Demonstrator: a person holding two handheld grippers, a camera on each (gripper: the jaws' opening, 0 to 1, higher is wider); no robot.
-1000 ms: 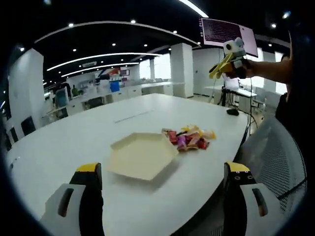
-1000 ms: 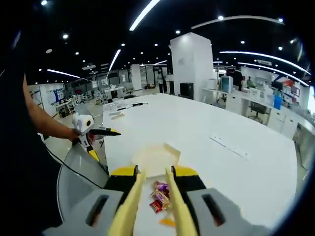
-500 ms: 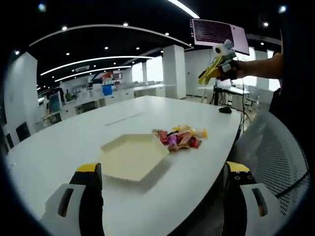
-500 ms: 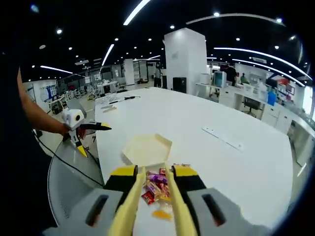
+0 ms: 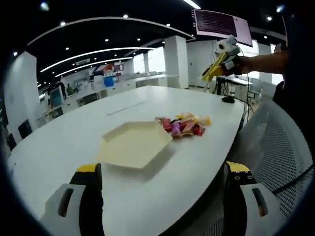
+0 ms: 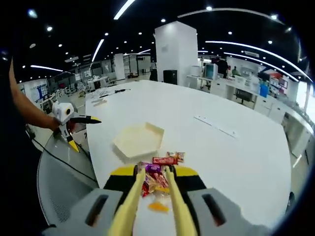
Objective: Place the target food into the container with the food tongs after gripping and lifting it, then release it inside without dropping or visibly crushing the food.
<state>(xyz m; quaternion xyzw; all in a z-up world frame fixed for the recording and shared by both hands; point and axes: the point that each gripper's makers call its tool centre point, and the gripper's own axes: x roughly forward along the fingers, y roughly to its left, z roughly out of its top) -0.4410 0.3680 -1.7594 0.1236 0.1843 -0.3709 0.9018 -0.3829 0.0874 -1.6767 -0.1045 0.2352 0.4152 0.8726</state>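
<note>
I take the white table (image 5: 59, 142) as my landmark; it runs broad and oval through the office. On it, near the edge closest to me, sits the cream hexagonal container (image 5: 132, 144), shallow and with nothing in it. Just beside the container lies the pile of wrapped candies (image 5: 183, 126), touching its rim or nearly so. My right gripper (image 6: 150, 184) hovers above the table over the pile, jaws closed on the yellow food tongs (image 6: 170, 206), whose two arms stand a little apart and grip no candy. My left gripper (image 5: 162, 184) hangs off the table's edge, jaws wide apart, holding nothing.
</note>
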